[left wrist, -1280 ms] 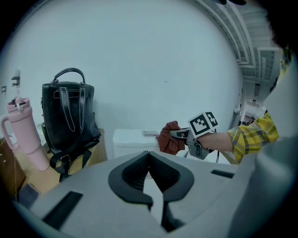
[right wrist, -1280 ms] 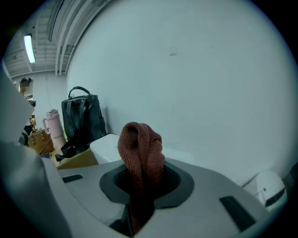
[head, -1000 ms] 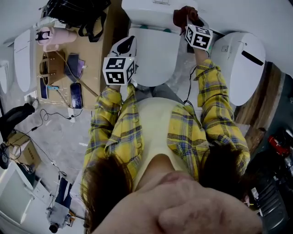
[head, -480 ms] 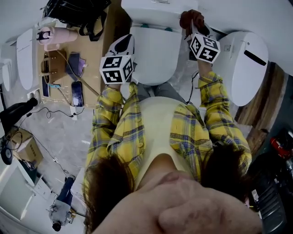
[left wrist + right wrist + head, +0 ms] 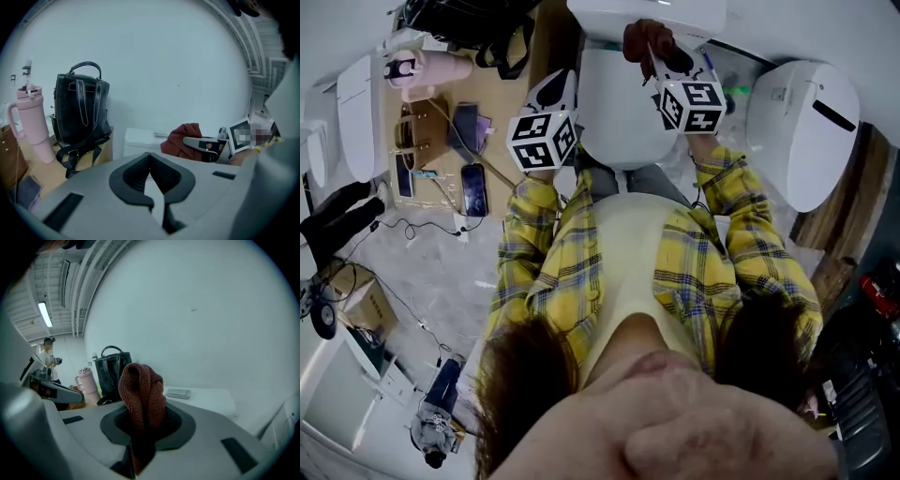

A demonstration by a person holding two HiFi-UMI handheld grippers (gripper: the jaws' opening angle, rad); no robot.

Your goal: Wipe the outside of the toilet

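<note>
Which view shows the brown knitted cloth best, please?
The right gripper view: the knitted cloth fills its centre, clamped in the right gripper. The head view shows a small bunch; the left gripper view, a distant side.

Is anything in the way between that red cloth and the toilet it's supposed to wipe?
Nothing visible. The right gripper holds the cloth right by the toilet tank, with only bare white tank beyond it. Whether they touch is unclear.
</note>
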